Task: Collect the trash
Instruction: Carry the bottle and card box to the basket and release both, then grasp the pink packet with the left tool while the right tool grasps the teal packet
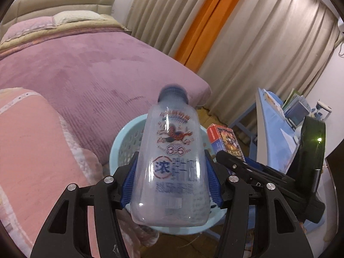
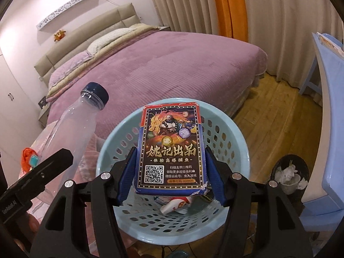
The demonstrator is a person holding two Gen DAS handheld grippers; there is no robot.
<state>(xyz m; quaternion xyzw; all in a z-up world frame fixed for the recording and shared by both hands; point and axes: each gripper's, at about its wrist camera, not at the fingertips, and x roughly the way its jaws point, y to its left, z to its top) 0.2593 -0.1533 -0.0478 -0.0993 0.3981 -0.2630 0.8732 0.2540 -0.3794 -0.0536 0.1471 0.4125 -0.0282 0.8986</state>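
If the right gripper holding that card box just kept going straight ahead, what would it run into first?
Most likely the light blue basket: the right gripper, clamping the card box, points down into it, though depth is hard to judge.

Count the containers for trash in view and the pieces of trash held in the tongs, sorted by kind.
Light blue perforated baskets: 1
Dark bins with crumpled paper: 1
Clear plastic bottles, held in the left tongs: 1
Printed card boxes, held in the right tongs: 1
Total: 4

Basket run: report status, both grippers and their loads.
Left gripper shut on empty plastic bottle. Right gripper shut on card box. Both over blue basket, some trash already inside. Nothing blocking.
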